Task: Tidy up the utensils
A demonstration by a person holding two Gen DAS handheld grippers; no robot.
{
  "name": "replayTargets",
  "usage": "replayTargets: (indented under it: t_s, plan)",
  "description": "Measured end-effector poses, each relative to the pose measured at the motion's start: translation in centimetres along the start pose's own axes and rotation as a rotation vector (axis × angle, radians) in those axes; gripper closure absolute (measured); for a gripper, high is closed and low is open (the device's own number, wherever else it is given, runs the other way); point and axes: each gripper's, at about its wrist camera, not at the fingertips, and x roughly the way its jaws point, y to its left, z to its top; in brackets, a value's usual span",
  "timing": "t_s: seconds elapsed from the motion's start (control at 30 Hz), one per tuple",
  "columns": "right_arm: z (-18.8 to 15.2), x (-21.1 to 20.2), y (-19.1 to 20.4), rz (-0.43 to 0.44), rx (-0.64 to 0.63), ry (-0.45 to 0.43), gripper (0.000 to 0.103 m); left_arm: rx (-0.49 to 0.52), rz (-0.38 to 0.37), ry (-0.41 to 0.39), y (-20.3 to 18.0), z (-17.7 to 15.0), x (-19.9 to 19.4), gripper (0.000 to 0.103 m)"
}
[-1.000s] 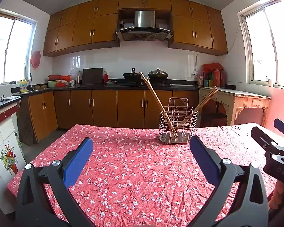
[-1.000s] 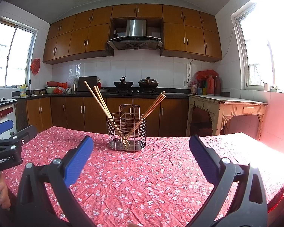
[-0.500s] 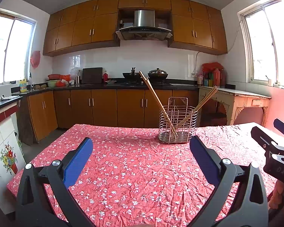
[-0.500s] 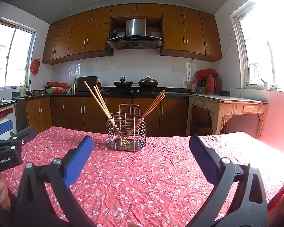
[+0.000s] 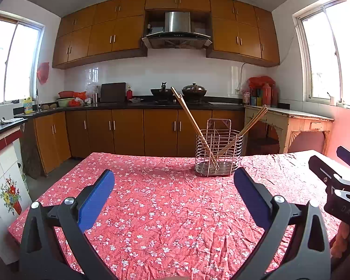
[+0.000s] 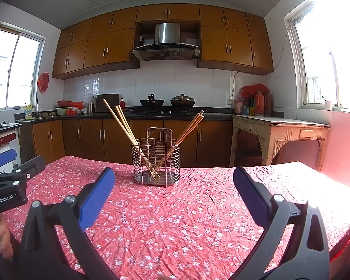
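Observation:
A wire utensil holder stands on the red flowered tablecloth toward the far edge; it also shows in the right wrist view. Wooden chopsticks lean out of it to the left, and more chopsticks lean to the right. My left gripper is open and empty, well short of the holder. My right gripper is open and empty, also short of the holder. The right gripper's body shows at the right edge of the left wrist view.
Brown kitchen cabinets and a dark counter with a stove and pots run along the back wall. A worn wooden side table stands at the right. The table's left edge drops to the floor.

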Motion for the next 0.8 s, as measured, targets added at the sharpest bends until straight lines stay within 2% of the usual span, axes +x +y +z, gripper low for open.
replayTargets:
  t_s: [0.8]
  plan:
    - [-0.01,0.04,0.08,-0.001,0.002,0.002,0.004,-0.001,0.01,-0.002,-0.35,0.07,-0.06,0.002]
